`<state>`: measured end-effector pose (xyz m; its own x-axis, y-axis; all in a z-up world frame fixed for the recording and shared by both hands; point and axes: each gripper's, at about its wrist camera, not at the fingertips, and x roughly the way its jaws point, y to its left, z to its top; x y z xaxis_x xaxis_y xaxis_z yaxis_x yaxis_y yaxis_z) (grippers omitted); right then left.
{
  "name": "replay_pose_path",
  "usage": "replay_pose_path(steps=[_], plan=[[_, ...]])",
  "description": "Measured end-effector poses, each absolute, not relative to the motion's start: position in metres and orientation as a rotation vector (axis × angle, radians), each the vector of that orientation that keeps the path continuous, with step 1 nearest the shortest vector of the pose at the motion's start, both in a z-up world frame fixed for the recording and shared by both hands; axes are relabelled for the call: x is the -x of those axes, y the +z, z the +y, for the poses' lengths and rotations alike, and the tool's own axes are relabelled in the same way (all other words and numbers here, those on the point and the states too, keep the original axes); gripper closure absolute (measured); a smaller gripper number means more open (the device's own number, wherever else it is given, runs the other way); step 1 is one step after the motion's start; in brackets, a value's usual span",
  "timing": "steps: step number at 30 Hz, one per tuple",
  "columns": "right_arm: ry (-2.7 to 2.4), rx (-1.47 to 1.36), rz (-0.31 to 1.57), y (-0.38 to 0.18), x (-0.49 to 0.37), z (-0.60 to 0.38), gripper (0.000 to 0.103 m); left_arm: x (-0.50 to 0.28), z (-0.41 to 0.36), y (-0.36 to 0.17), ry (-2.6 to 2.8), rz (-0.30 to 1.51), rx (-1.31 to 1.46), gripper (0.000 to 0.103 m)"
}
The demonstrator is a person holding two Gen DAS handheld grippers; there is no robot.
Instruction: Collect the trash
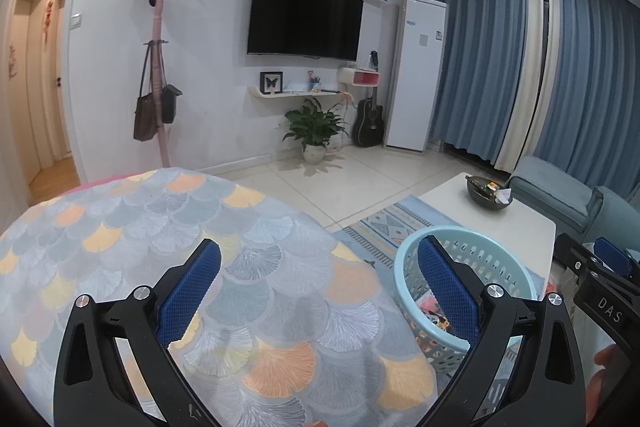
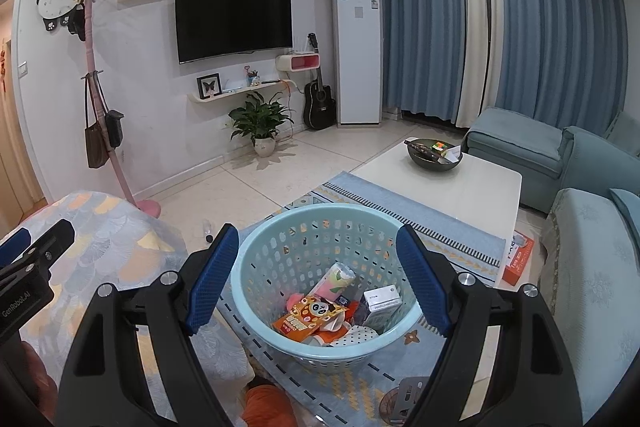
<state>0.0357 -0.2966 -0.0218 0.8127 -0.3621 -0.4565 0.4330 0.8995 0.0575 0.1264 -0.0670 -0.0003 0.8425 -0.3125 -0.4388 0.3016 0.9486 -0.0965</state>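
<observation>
- My left gripper (image 1: 320, 279) is open, empty, above the cloth (image 1: 168, 227).
- My right gripper (image 2: 318, 275) is open, empty, over the basket (image 2: 256, 255) holding wrappers (image 2: 308, 315).

A pale turquoise perforated basket (image 2: 320, 291) is sitting on a blue rug (image 2: 400, 203) patterned with geometric shapes, holding an orange panda-printed packet (image 2: 310, 315) and a white carton (image 2: 380, 301). A cloth (image 1: 200, 247) printed with grey, orange and yellow fan-shaped leaves is draping beside it. Blue mesh pads (image 2: 212, 279) are lining the black grippers. Blue and cream curtains (image 2: 500, 19) are hanging behind teal sofas (image 2: 592, 163).
</observation>
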Motion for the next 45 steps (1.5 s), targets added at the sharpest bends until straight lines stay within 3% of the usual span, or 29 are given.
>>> replay_pose_path(steps=[45], plan=[[-0.401, -0.124, 0.414, -0.001, -0.021, -0.281, 0.026, -0.113, -0.064, 0.022, -0.252, 0.440, -0.028, 0.007]])
